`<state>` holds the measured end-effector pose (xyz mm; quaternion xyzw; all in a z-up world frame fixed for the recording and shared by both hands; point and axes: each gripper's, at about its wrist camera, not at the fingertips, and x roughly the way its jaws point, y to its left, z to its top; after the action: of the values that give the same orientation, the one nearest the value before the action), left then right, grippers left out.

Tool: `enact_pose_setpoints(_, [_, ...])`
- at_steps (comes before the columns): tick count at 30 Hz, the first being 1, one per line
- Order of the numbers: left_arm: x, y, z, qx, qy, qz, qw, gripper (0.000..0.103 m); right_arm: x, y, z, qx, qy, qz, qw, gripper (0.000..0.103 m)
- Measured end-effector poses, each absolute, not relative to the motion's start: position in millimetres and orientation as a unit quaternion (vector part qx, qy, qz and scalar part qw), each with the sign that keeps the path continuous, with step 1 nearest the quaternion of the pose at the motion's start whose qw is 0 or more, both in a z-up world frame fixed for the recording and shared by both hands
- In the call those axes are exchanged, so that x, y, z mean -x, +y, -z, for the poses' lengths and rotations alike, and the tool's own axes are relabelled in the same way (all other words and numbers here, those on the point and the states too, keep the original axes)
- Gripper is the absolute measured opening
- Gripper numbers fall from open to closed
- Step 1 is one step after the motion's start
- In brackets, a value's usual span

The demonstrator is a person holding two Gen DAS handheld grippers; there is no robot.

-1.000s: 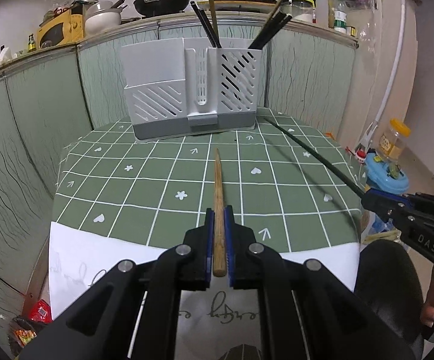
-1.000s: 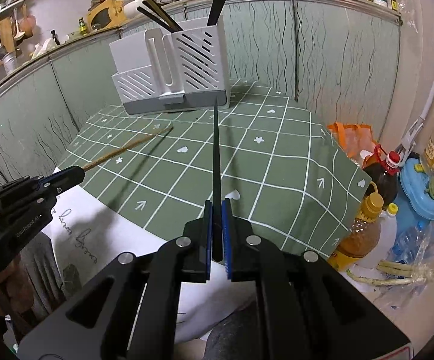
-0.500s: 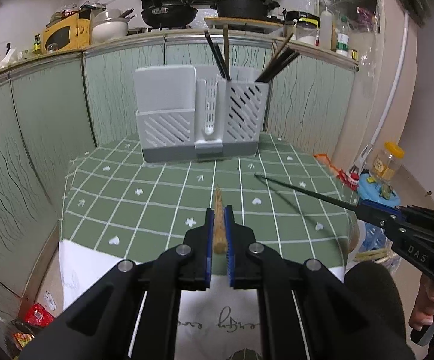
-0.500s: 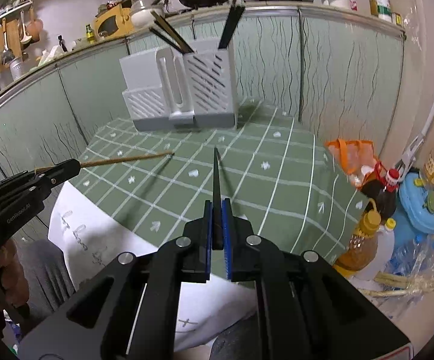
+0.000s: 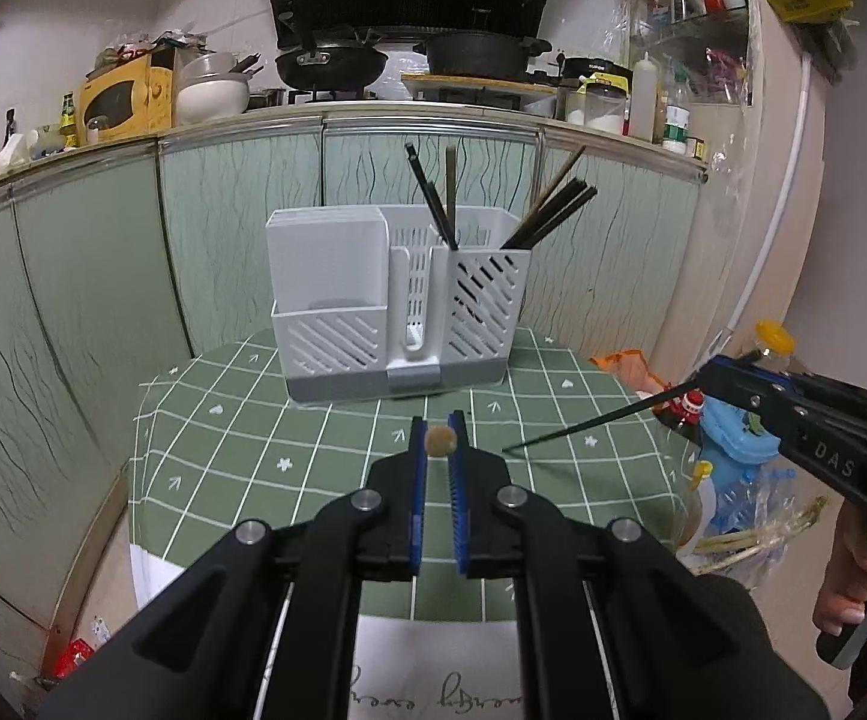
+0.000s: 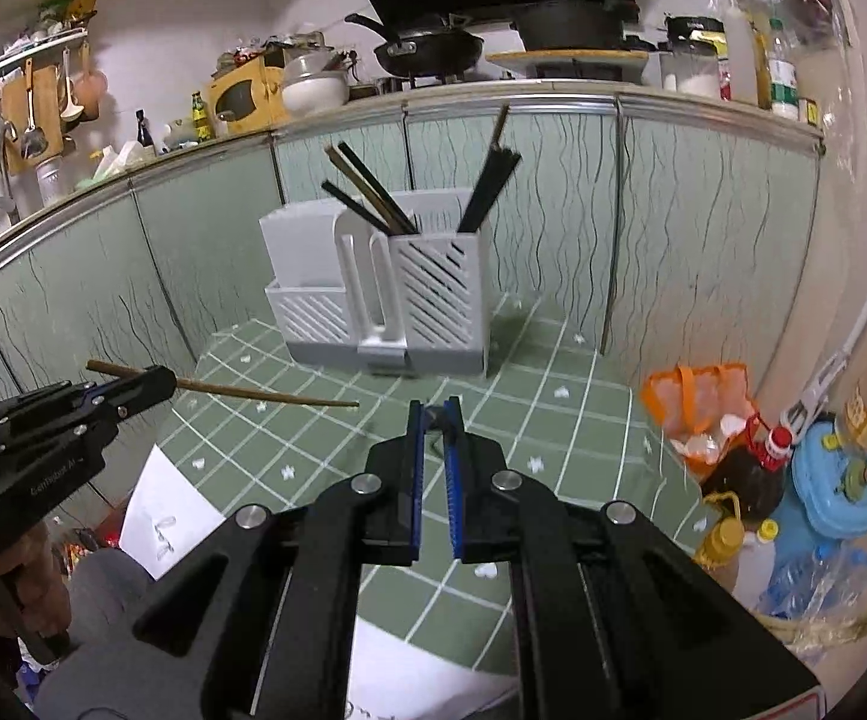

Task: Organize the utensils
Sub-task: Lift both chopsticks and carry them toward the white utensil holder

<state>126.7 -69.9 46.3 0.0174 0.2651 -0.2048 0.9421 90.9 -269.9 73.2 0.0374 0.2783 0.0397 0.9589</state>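
Observation:
A white and grey slotted utensil holder (image 5: 397, 300) (image 6: 385, 294) stands at the far side of the green checked table (image 5: 253, 438), with several dark and wooden chopsticks upright in its right compartment. My left gripper (image 5: 438, 427) (image 6: 163, 381) is shut on a wooden chopstick (image 5: 439, 441) (image 6: 265, 393), which I see end-on, held in the air and pointing toward the holder. My right gripper (image 6: 433, 411) (image 5: 703, 375) is shut on a black chopstick (image 5: 589, 420), also held above the table. In the right wrist view that chopstick is nearly hidden between the pads.
Green cabinet fronts (image 5: 73, 300) wall the table at the back and left. On the floor to the right stand oil bottles (image 6: 751, 468), an orange bag (image 6: 697, 396) and a blue container (image 6: 841, 480). White paper (image 5: 433, 648) covers the table's near edge. A hand (image 5: 853, 588) grips the right tool.
Both grippers have risen, each with its chopstick still held. The chopsticks have lifted clear of the table and now point more level toward the holder, which sits lower in both views.

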Motion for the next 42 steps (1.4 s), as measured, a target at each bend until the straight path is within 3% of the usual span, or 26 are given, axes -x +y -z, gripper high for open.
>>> enact_pose_setpoints(14, [-144, -69, -93, -0.013, 0.249, 0.230, 0.941, 0.008, -110, -276, -120, -0.030, 0.249, -0.053, 0.967, 0.006])
enact_pose_setpoints(27, [-172, -94, -155, -0.030, 0.215, 0.250, 0.943, 0.008, -137, -294, -195, -0.029, 0.204, -0.056, 0.977, 0.006])
enact_pose_setpoints(42, [-235, -118, -159, -0.024, 0.239, 0.262, 0.935, 0.008, -203, -305, -219, -0.036, 0.190, -0.059, 0.979, 0.006])
